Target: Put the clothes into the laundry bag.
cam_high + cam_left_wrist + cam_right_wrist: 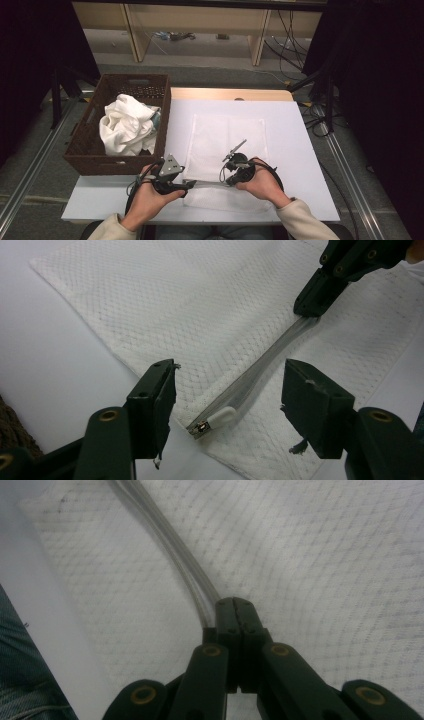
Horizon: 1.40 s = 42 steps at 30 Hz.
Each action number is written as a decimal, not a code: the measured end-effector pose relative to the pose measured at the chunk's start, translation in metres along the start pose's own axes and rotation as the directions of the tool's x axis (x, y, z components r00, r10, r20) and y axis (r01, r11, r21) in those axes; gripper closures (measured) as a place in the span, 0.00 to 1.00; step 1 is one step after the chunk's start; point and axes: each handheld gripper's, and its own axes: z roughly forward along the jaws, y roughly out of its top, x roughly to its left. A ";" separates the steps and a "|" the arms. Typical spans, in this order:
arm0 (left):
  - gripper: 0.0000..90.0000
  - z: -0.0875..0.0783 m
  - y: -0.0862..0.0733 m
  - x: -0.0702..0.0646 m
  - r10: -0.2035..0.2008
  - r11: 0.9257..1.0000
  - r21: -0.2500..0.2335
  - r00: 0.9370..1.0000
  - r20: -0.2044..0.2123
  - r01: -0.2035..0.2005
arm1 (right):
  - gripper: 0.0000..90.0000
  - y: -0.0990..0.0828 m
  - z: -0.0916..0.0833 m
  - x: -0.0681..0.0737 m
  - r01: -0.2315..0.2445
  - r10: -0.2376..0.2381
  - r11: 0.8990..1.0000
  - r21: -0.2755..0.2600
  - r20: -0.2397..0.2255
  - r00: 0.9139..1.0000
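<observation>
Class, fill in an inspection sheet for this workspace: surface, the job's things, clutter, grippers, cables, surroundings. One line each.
Surface: white table, with a wooden strip along its far edge.
Job's things: white mesh bag lying flat; its zipper runs along the near edge, with the zipper pull at the left end.
Clutter: brown wicker basket at the table's left, holding crumpled white cloth.
Grippers: left gripper open, jaws either side of the zipper pull, not touching it; right gripper shut, its tips at the zipper line.
Cables: a black cable trails from each gripper; more lie on the floor beyond.
Surroundings: wooden shelf frame, dark curtains both sides.
</observation>
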 end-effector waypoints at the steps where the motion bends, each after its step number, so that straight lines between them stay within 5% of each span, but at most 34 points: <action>1: 0.42 0.000 0.000 0.000 0.002 1.000 0.000 1.000 0.001 -0.002 | 1.00 0.000 0.000 0.000 0.011 -0.011 1.000 0.004 0.002 1.000; 7: 0.42 0.000 0.000 0.000 0.003 1.000 0.001 1.000 -0.004 -0.003 | 1.00 -0.002 0.002 0.006 0.045 -0.044 0.997 0.055 -0.018 0.999; 14: 0.42 0.000 0.000 0.000 0.000 1.000 0.003 1.000 -0.001 0.000 | 0.79 0.000 -0.009 0.004 0.131 -0.131 0.991 -0.001 0.090 0.987; 24: 0.42 0.000 0.000 0.000 -0.002 1.000 0.006 1.000 0.001 0.002 | 0.68 -0.002 0.006 0.006 0.150 -0.157 0.986 0.066 0.105 0.982; 28: 0.42 0.000 0.000 0.000 0.002 1.000 0.004 1.000 -0.001 -0.002 | 0.70 -0.002 0.009 0.003 0.125 -0.130 0.990 0.062 0.091 0.987; 42: 0.42 0.000 0.000 0.000 -0.009 1.000 -0.001 1.000 -0.003 0.009 | 0.99 -0.002 0.000 -0.006 0.043 -0.044 0.999 0.017 0.074 0.996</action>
